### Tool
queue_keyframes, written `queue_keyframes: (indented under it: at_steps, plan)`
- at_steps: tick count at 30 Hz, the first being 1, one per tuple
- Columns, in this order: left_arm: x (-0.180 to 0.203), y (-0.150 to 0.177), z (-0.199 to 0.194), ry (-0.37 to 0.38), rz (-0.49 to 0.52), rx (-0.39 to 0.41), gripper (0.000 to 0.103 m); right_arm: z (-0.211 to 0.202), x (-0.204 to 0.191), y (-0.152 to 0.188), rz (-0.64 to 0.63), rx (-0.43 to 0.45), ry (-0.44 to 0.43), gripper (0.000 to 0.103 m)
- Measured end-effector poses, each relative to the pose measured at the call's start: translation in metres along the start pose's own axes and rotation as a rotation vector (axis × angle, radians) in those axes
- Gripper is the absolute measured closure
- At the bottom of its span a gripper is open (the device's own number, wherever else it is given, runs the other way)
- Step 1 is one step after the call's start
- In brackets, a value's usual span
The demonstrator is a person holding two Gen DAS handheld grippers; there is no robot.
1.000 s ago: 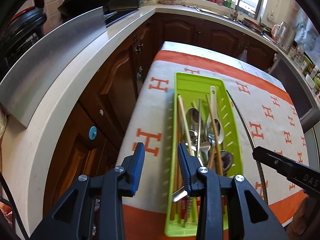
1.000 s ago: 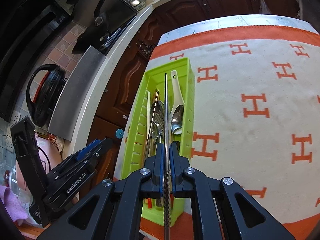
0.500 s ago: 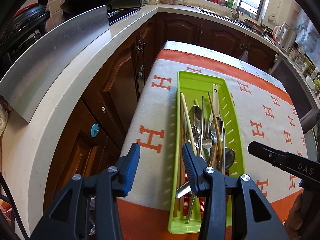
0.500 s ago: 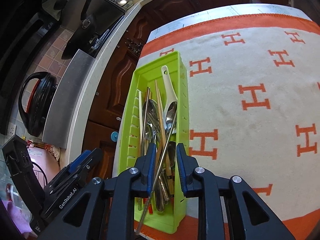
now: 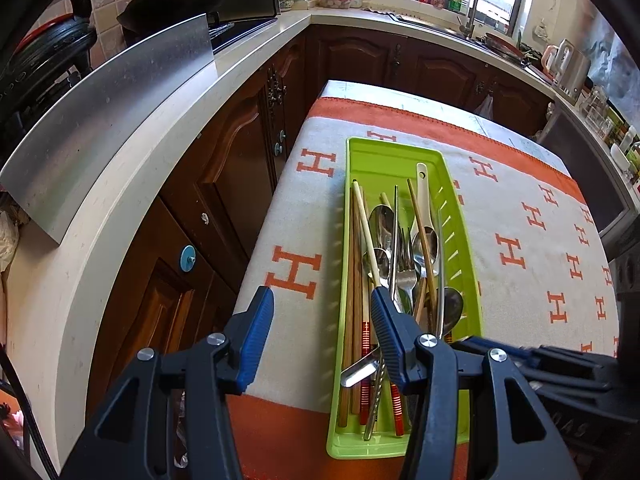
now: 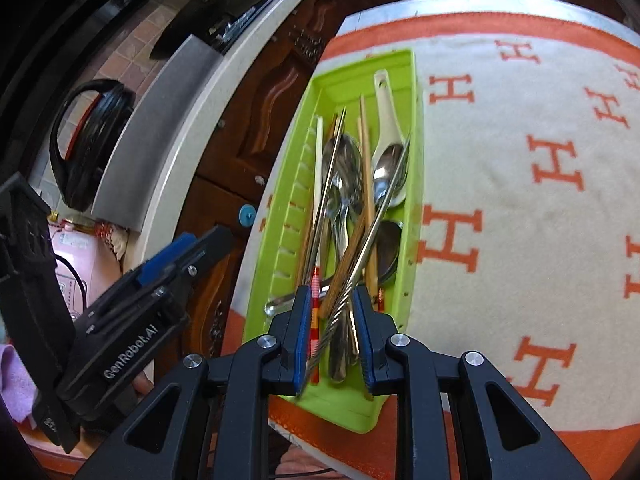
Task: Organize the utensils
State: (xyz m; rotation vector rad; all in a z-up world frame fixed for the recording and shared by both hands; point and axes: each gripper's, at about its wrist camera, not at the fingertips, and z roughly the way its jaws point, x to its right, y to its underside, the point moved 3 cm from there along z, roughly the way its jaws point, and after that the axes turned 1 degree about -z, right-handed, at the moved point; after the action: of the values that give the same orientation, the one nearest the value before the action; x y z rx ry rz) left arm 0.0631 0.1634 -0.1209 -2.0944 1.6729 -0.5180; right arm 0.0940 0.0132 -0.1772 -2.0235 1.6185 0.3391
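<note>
1. I am holding my right hand-held gripper [image 6: 331, 298] low over the near end of the green tray [image 6: 416, 128], its jaws parted a little, pressing on nothing.
2. A twisted metal chopstick [image 6: 384, 200] is lying slantwise across the heap in the tray, its near end passing between my right jaws without either pad touching it.
3. My left hand-held gripper [image 5: 322, 320] is hovering at the tray's left edge; its jaws have just been opening and are standing wide with nothing between them.
4. The tray is sitting on a cream cloth with orange H marks [image 5: 516, 252], spread over the counter [image 5: 400, 92].
5. Inside the tray, wooden chopsticks [image 5: 352, 264], metal spoons [image 5: 382, 220], a fork [image 5: 406, 276] and a white ceramic spoon [image 5: 422, 196] are lying crossed and piled, crowding the space under both grippers.
6. To the left, dark wooden cabinet doors [image 5: 224, 168] are standing close beside the counter, below a pale worktop [image 5: 132, 168] carrying a steel panel [image 5: 108, 120].
7. A sink tap [image 5: 470, 0] is showing by the far window.
</note>
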Motion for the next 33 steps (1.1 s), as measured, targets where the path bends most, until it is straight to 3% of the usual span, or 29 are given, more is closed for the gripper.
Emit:
queue_keyframes:
  at_steps: [5, 13, 18, 25, 33]
  plan:
    - [-0.003, 0.002, 0.0, 0.001, -0.01, -0.009, 0.054, 0.014, -0.005, 0.007, -0.018, -0.044, 0.004, 0.082]
    - [-0.003, 0.006, 0.001, 0.01, -0.011, -0.02, 0.052, 0.012, -0.005, 0.007, -0.022, -0.027, 0.023, 0.082]
    - [0.007, 0.011, 0.0, 0.022, 0.005, -0.027, 0.043, 0.003, -0.001, 0.008, -0.016, -0.012, 0.032, 0.082]
    - [0.023, 0.019, -0.005, 0.041, 0.033, -0.038, 0.038, -0.019, 0.009, 0.011, 0.001, 0.036, 0.049, 0.082]
    - [0.055, 0.03, -0.015, 0.073, 0.075, -0.033, 0.023, -0.058, 0.035, 0.021, 0.028, 0.103, 0.088, 0.082]
